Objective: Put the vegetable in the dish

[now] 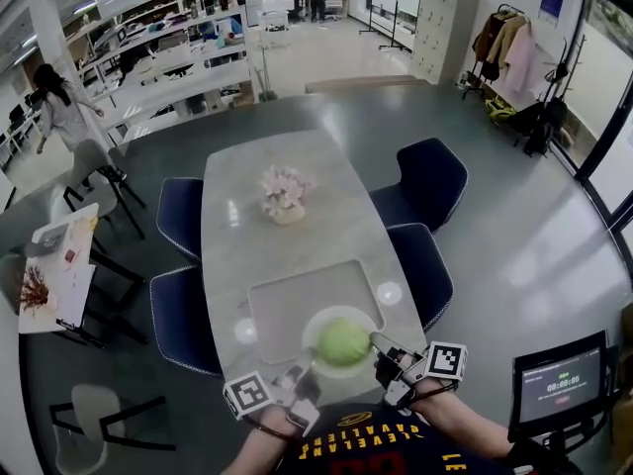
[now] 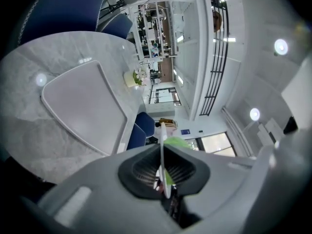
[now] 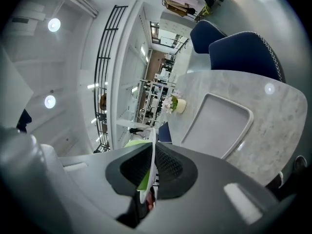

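A round green vegetable point(image 1: 343, 342) lies in a white dish point(image 1: 315, 327) at the table's near edge, over the front of a grey tray point(image 1: 297, 300). My left gripper point(image 1: 300, 378) is shut on the dish's near-left rim. My right gripper point(image 1: 382, 348) is shut on its right rim. In the left gripper view the thin rim of the dish point(image 2: 162, 152) stands edge-on between the left gripper's point(image 2: 162, 175) pads, with the green vegetable point(image 2: 178, 142) behind. The right gripper view shows the same: the dish rim point(image 3: 153, 143) pinched in the right gripper point(image 3: 147, 175), the vegetable point(image 3: 136, 143) beside it.
A pot of pale flowers point(image 1: 285, 198) stands mid-table beyond the tray. Dark blue chairs point(image 1: 181, 317) line both long sides of the marble table point(image 1: 237, 255). A screen on a stand point(image 1: 560, 384) is at the right. A person point(image 1: 57, 105) stands far left.
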Available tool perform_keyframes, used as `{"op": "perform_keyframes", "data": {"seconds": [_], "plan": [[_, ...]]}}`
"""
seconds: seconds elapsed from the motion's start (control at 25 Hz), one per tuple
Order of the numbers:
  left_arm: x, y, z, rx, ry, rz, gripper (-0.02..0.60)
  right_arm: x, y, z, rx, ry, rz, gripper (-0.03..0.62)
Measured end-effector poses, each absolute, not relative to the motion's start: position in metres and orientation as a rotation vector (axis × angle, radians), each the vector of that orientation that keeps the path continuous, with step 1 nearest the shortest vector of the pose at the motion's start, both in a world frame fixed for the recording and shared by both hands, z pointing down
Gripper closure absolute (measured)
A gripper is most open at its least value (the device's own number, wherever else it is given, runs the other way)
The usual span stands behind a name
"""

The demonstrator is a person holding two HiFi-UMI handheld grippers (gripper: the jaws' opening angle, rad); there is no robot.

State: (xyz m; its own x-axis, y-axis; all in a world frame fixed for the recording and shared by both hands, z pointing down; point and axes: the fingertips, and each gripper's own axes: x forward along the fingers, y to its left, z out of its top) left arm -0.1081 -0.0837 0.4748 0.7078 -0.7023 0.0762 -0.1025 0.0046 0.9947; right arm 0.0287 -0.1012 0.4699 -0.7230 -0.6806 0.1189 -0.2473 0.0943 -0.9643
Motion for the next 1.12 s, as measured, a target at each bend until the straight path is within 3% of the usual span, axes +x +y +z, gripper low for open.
{"op": "perform_keyframes", "data": {"seconds": [0.36,1.12], "plan": [[-0.134,-0.113,0.499,1.469,-0.677,-0.52,0.568,0.004,-0.131,0.481,-0.978,2.032,-1.711,0.573],[-0.123,-0.153,0.479,1.464,-0.778,-0.583,0.566,0.01,-0.186,0.477,-0.815,2.056,-1.762,0.574]]}}
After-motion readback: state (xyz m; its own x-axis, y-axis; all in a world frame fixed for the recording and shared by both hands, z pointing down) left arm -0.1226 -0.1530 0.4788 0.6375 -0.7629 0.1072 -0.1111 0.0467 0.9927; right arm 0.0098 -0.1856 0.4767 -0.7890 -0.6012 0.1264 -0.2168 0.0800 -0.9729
